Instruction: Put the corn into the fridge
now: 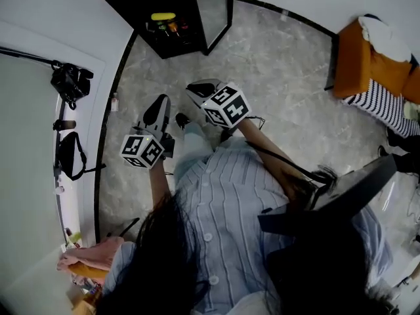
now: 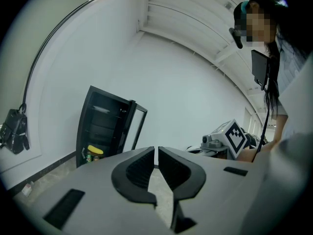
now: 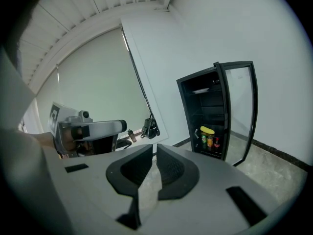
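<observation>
While my left gripper (image 2: 156, 152) and right gripper (image 3: 154, 152) are closed and empty, the corn (image 3: 207, 130) lies atop bottles (image 3: 210, 141) on the fridge's (image 3: 195, 97) bottom shelf, and I judge that a careless nudge of the open door (image 3: 238, 104) could roll it off.

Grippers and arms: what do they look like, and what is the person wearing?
Both the left gripper and right gripper have grey bodies with black ribbed pads. Each carries a white cube printed with black square markers. A black cable trails from the right gripper. The person wears a pale blue striped, buttoned shirt.
</observation>
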A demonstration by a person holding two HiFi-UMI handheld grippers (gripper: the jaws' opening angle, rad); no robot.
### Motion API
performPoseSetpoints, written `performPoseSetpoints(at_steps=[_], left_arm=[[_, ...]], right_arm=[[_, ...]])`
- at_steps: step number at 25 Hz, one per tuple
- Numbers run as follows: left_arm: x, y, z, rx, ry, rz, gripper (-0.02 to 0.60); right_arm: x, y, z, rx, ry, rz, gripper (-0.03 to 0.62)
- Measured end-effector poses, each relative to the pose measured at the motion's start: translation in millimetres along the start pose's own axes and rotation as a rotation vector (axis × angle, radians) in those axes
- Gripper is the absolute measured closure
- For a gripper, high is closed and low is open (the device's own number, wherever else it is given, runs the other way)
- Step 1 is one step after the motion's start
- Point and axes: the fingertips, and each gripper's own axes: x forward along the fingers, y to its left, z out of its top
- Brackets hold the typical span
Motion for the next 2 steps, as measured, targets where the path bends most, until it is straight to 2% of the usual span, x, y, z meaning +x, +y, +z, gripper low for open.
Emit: performPoseSetpoints(at_steps=[2], left_arm=[[0.6, 8.2, 1.7, -0.005, -0.001, 0.009, 0.565]], right_arm=[[8.1, -0.4, 2.3, -0.003, 0.011, 0.007, 0.557]])
